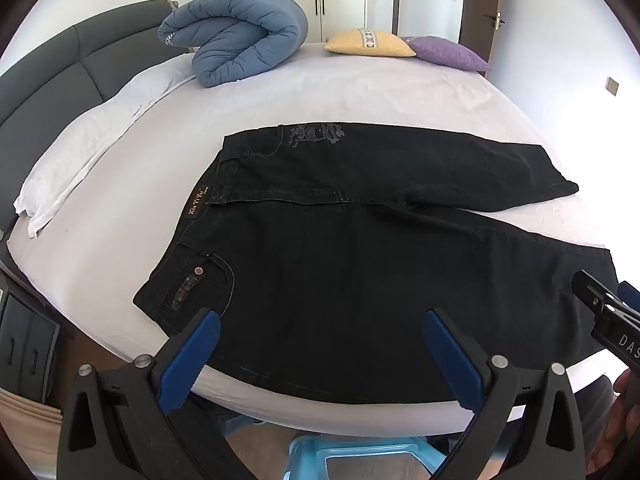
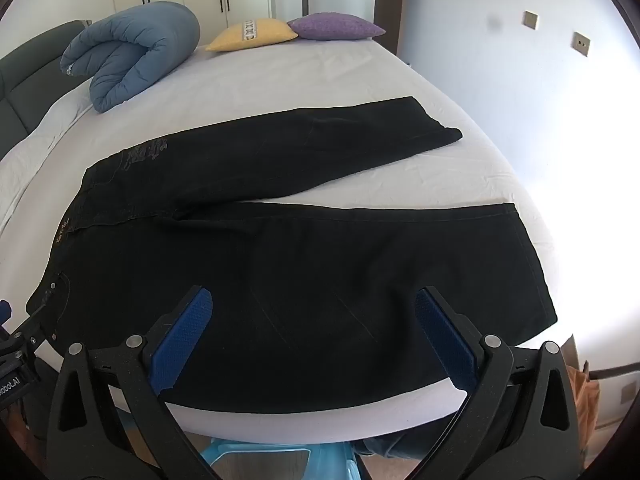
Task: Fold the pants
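Note:
Black jeans (image 1: 360, 240) lie spread flat on the white bed sheet (image 1: 340, 92), waistband to the left, both legs running right and splayed apart. The near leg lies along the bed's front edge. My left gripper (image 1: 320, 320) hangs open above the hip and near leg, nothing between its blue pads (image 1: 200, 344). In the right wrist view the same jeans (image 2: 320, 264) fill the middle. My right gripper (image 2: 312, 300) stands open above the near leg, empty. The right gripper (image 1: 604, 308) also shows at the right edge of the left wrist view.
A rolled blue duvet (image 1: 236, 36), a yellow cushion (image 1: 372, 42) and a purple cushion (image 1: 444, 52) lie at the far side. White pillows (image 1: 92, 136) line the dark headboard (image 1: 52, 80) on the left. A light blue stool (image 1: 360, 456) stands below the front edge.

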`<action>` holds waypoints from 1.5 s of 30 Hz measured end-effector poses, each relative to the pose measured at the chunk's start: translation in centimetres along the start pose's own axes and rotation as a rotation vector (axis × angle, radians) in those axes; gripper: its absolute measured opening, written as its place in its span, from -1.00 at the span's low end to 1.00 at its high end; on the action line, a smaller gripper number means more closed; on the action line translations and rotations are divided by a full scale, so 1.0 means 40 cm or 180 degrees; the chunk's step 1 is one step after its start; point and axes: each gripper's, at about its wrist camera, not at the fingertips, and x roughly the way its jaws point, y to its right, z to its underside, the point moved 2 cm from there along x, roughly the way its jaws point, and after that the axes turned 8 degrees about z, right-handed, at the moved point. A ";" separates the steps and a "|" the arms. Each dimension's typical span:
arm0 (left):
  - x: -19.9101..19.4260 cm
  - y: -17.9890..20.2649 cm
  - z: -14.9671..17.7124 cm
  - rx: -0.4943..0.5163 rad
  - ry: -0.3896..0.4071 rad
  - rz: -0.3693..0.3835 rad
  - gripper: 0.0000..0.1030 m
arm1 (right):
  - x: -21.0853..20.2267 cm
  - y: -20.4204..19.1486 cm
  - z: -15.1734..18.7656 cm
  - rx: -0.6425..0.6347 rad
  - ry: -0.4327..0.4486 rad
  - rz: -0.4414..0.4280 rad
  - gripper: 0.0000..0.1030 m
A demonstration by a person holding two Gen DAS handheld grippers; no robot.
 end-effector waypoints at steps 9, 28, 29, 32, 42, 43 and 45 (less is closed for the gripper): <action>0.002 0.005 0.004 0.0030 0.0008 -0.0025 1.00 | -0.001 -0.003 0.000 -0.0010 0.0005 0.0004 1.00; -0.001 0.005 0.009 0.0041 -0.0002 -0.0041 1.00 | -0.003 0.003 -0.001 -0.0006 0.0008 0.0010 1.00; -0.002 0.005 0.008 0.0041 -0.0002 -0.0042 1.00 | -0.003 0.003 -0.001 -0.0006 0.0008 0.0010 1.00; 0.002 0.002 0.012 0.0038 -0.0006 -0.0043 1.00 | -0.001 -0.008 0.001 -0.0018 0.0007 0.0013 1.00; 0.005 -0.007 0.020 0.0030 -0.0008 -0.0039 1.00 | -0.009 -0.009 0.007 -0.0017 0.0000 0.0009 1.00; 0.006 -0.009 0.022 0.0028 -0.0007 -0.0040 1.00 | -0.010 -0.009 0.007 -0.0017 0.0000 0.0007 1.00; 0.006 -0.009 0.021 0.0029 -0.0010 -0.0039 1.00 | -0.013 -0.006 0.007 -0.0016 0.0004 0.0006 1.00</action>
